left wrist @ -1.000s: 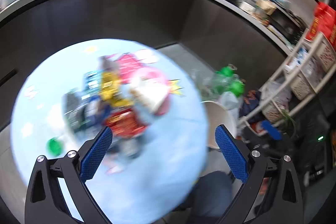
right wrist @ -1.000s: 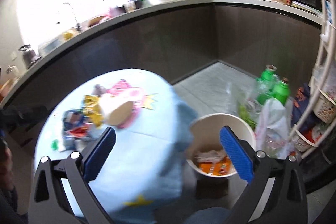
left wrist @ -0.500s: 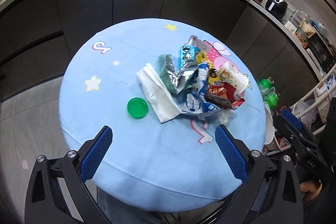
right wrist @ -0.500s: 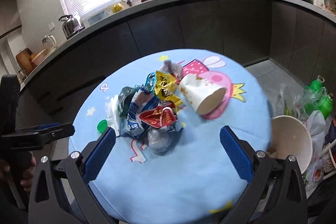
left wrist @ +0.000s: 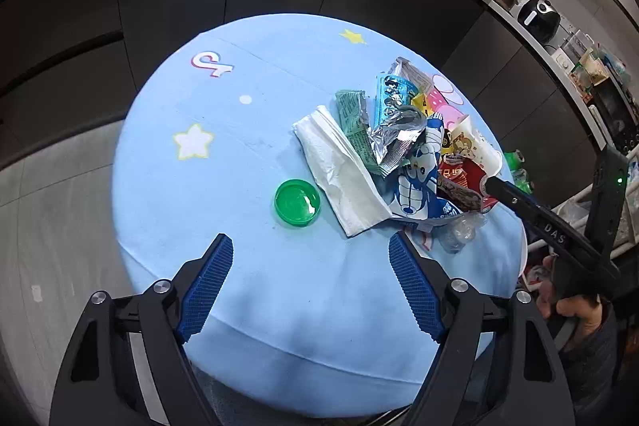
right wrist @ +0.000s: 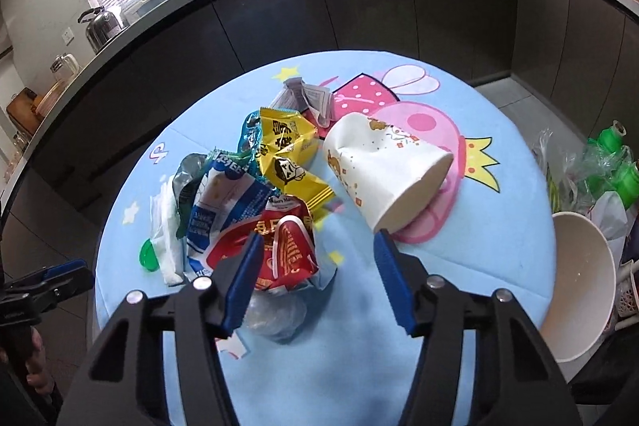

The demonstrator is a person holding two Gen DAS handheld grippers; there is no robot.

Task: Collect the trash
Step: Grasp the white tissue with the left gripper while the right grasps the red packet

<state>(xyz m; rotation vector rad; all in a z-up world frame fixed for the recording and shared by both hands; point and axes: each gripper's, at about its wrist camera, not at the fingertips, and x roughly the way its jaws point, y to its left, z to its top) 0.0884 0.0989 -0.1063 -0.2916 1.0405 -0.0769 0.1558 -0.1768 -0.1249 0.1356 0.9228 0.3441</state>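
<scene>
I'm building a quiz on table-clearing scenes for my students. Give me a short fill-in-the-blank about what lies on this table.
1. The paper cup lies on its ____.
2. The small round lid beside the white napkin is ____ in colour.
3. Both the left hand-held gripper and the right hand-held gripper hold ____.
4. The tablecloth is light ____.

Missing words: side; green; nothing; blue

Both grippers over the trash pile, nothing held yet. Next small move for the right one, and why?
Probably ease the right gripper down onto the red wrapper. Its jaws have just been closing yet grip nothing, and that wrapper lies nearest, by the left pad, atop the pile.
</scene>
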